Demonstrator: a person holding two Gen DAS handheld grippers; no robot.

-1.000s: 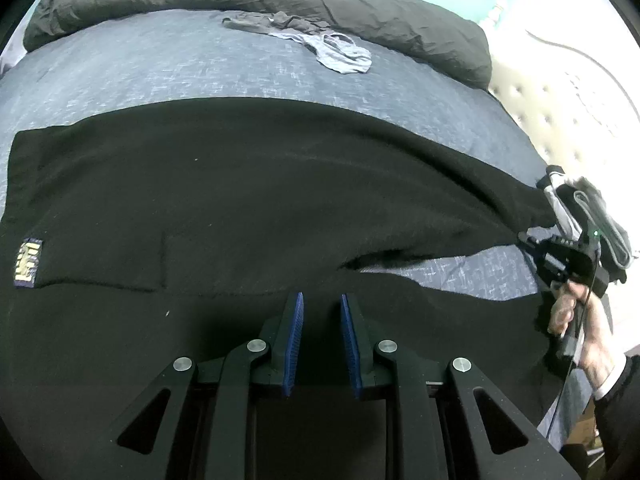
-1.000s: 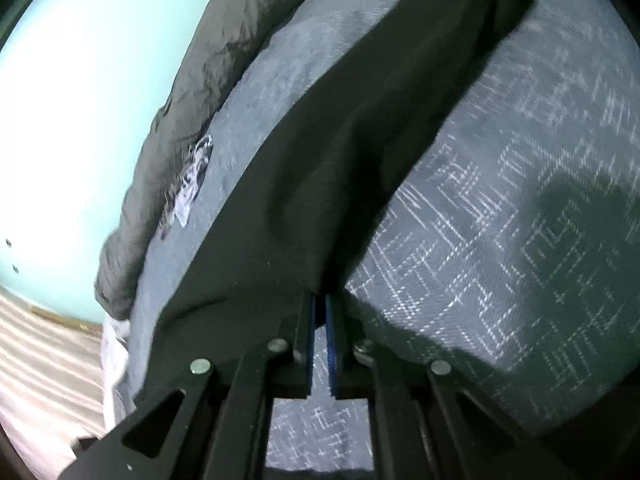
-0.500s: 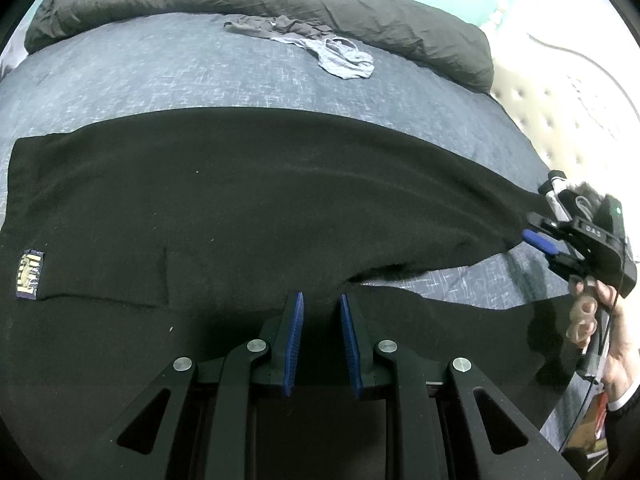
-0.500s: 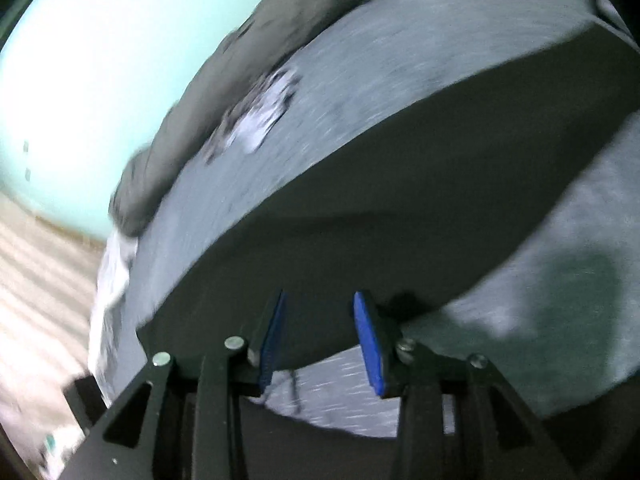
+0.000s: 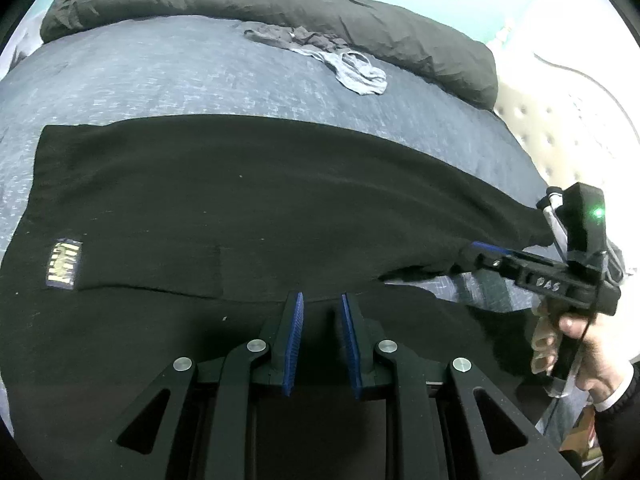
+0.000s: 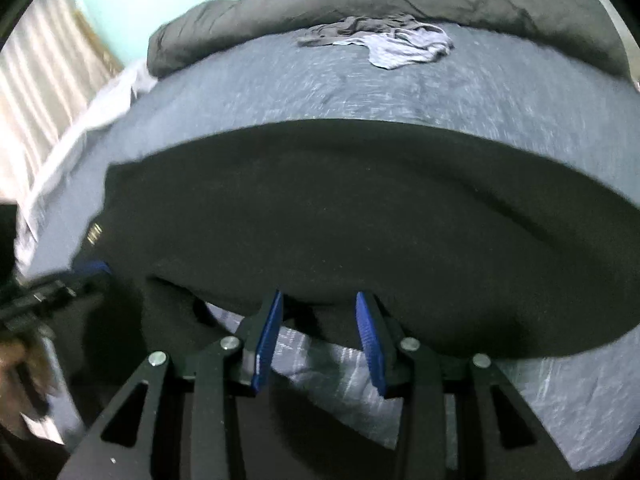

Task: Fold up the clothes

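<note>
1. Nearest me, my left gripper (image 5: 321, 300) hangs over the near part of the black trousers (image 5: 256, 200). Its jaws stand a little apart. Black cloth lies under them, but I cannot tell whether any is pinched between the pads.

2. My right gripper (image 6: 320, 300) has its jaws released and well apart, with nothing pressed between them. The hem side of the upper trouser leg lies just beyond the tips, with a strip of blue-grey bedspread (image 6: 400, 92) showing beneath.

3. The trousers lie spread across the bed, waist end to the left by the small woven label (image 5: 64, 264), legs running right. The far leg lies mostly flat, and a gap of bedspread opens between the two legs near the right gripper.

4. I judge the cloth soft, limp and light. It looks matte and slightly fuzzy, so it should not slip in the pads. It will sag and drag rather than hold a shape, so one pinch point will bunch it.

5. I would take hold at edges: the hem with the right, the waistband edge or inner seam with the left.

6. Farther off lies a crumpled grey garment (image 5: 340, 60), and behind it a rolled dark duvet (image 5: 280, 4).
</note>
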